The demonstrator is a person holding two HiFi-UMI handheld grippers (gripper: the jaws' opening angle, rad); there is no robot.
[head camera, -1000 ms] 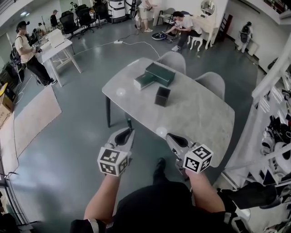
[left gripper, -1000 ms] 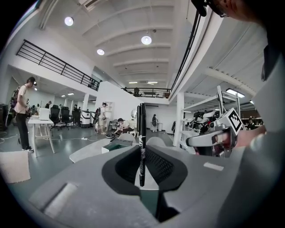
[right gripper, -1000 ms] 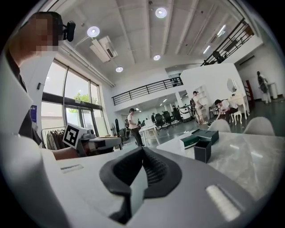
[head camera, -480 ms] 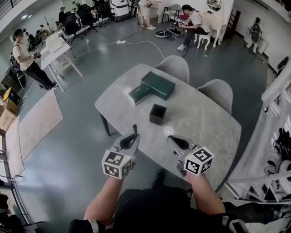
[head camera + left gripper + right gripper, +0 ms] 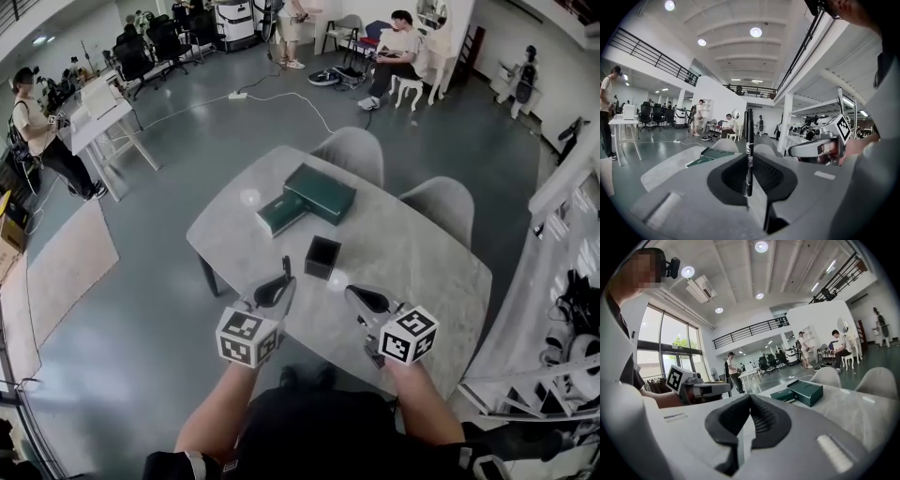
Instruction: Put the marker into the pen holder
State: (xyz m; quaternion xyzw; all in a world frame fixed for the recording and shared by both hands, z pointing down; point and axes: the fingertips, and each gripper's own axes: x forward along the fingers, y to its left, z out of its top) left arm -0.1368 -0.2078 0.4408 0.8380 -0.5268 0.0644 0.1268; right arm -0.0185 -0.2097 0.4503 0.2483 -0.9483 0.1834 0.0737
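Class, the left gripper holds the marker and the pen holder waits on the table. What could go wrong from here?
1. The left gripper pinches the marker near one end, so it may pivot or slip.
2. The pen holder has a small mouth and stands free on the table; a miss could tip it.

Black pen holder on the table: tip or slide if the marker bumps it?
Tipping seems unlikely: the pen holder looks squat and square, sitting flat on the table. It looks small and probably light, so a sideways bump from the marker might slide it across that smooth surface. Walls look rigid; they probably won't flex.
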